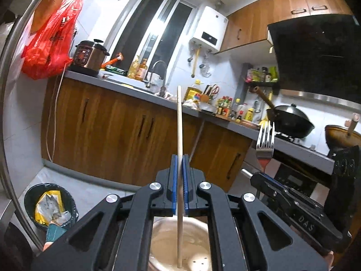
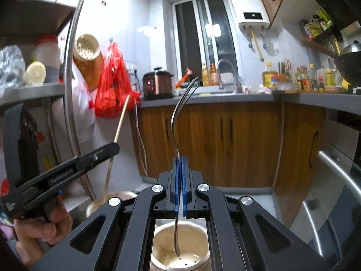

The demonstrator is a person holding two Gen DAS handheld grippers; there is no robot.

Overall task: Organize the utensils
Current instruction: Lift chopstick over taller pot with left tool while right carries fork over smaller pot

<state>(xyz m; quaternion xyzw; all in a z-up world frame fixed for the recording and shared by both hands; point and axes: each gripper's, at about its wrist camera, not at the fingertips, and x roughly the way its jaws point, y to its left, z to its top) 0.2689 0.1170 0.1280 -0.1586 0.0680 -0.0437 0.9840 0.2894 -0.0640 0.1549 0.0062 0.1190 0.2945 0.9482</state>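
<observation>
Left gripper (image 1: 179, 169): matt black plastic links, bright metal pivot caps, ribbed blue rubbery pads. Between the pads, a chopstick (image 1: 179, 122) of pale bare wood, smooth, unvarnished in look.

Right gripper (image 2: 179, 169): same matt black body and blue pads. Fork (image 2: 178, 122) clamped in them is polished metal, glossy, with streak reflections along the shaft.

Below both grippers, a holder cup (image 2: 180, 246): cream, smooth, dull sheen, perforated base; plastic or ceramic, cannot tell.

Ahead of the grippers: cabinet doors (image 1: 126, 131) wood-grain, satin; worktop (image 2: 225, 97) grey, matt. Left of the left gripper, a red bag (image 1: 50, 38) of thin, crinkled, glossy plastic film.
</observation>
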